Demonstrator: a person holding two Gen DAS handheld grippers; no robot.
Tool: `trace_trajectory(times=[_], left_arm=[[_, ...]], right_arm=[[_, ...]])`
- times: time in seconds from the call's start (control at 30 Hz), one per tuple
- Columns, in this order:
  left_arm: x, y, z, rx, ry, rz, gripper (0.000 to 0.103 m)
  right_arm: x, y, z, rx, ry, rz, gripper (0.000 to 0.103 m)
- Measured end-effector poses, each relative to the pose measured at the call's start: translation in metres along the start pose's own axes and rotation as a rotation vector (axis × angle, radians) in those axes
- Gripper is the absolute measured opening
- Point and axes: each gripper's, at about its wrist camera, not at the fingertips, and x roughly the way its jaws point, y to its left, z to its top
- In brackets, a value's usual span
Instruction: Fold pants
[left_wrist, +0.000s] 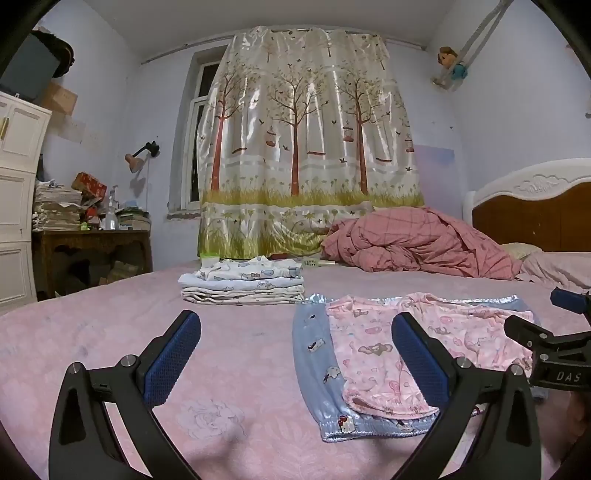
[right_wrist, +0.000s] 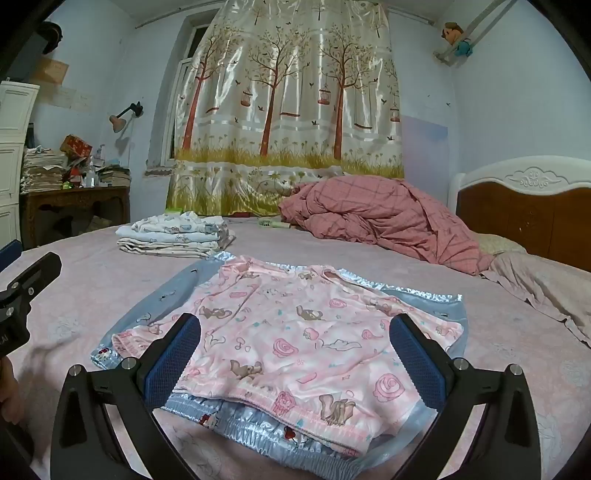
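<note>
- Bed (right_wrist: 74, 280): pink sheet; open room is left on the near and left sides.
- Pink pants (right_wrist: 295, 339): laid flat atop blue pants (right_wrist: 155, 306), mid-bed; the waistband edge is best pinched at both corners.
- Folded stack (right_wrist: 173, 236): set well behind.
- Right gripper (right_wrist: 295, 350), left gripper (left_wrist: 295, 354): jaws spread wide, nothing held.

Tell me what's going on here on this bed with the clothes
A person is folding pants on a bed with a gripper in each hand. Pink pants lie flat on top of blue pants. The right gripper hangs open over the pink pair; the left gripper is open at their left edge. Neither holds anything. A stack of folded clothes sits behind.
</note>
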Motion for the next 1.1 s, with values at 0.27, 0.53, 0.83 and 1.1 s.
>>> trace_trajectory(times=[0.27,0.53,0.83,1.1], left_arm=[[0.003,0.001,-0.001,-0.004,0.006,-0.001,0.103],[0.003,0.001,-0.001,-0.007,0.008,-0.002,0.103],[0.009,-0.003,-0.009,0.000,0.009,-0.009,0.103],[0.018,-0.014,-0.021,0.012,0.011,-0.010,0.103]], right_arm=[[0.000,0.000,0.000,-0.002,0.006,0.000,0.103],[0.000,0.000,0.000,0.000,0.007,0.001,0.103],[0.000,0.000,0.000,0.001,0.010,0.001,0.103],[0.000,-0.001,0.000,0.001,0.010,0.002,0.103]])
